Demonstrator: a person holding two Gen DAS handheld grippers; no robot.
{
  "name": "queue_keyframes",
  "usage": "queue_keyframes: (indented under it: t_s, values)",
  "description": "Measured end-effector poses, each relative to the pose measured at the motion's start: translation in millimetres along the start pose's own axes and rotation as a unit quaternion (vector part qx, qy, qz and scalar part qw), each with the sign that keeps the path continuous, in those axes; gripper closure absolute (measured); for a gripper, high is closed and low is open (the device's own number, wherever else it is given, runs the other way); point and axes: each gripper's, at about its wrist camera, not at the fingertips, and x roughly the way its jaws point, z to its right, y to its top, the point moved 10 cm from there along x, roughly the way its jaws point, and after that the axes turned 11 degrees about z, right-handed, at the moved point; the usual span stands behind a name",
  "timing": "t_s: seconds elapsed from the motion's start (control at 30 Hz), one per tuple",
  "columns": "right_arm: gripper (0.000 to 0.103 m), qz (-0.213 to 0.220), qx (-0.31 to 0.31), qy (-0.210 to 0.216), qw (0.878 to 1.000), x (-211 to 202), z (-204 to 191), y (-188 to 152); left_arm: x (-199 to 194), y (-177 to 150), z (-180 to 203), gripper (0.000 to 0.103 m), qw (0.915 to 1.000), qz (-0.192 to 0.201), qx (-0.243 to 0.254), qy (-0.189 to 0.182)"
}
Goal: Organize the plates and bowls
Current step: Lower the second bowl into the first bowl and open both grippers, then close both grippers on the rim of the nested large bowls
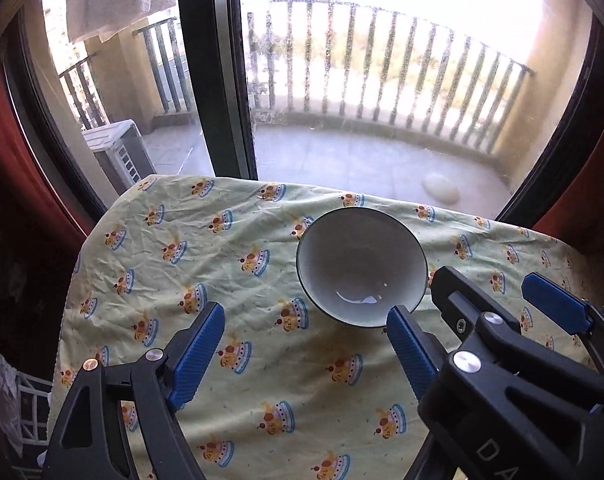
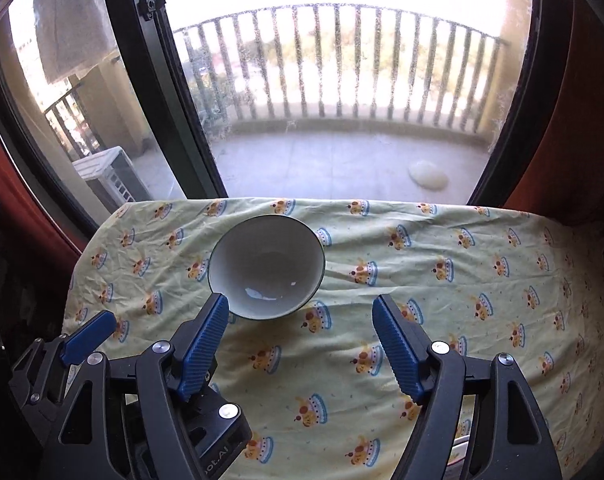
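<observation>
A white bowl with a dark rim stands upright and empty on the yellow patterned tablecloth, toward the far side of the table. It also shows in the right wrist view. My left gripper is open and empty, its right finger close to the bowl's near rim. My right gripper is open and empty, its left finger close to the bowl's near left rim. The right gripper also shows in the left wrist view, to the right of the bowl. No plates are clearly in view.
The table ends at a large window with a dark frame just behind the bowl. Red curtains hang at both sides. The left table edge drops off; a white rack stands below it.
</observation>
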Motion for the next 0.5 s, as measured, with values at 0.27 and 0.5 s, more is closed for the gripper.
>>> queue_keyframes:
  t_s: [0.27, 0.5]
  values:
    - [0.025, -0.014, -0.01, 0.014, 1.0, 62, 5, 12, 51, 6, -2, 0.022, 0.9994, -0.013, -0.011, 0.032]
    - [0.028, -0.034, -0.002, 0.017, 0.999, 105, 8, 4, 89, 2, 0, 0.026, 0.9989, -0.03, -0.001, 0.034]
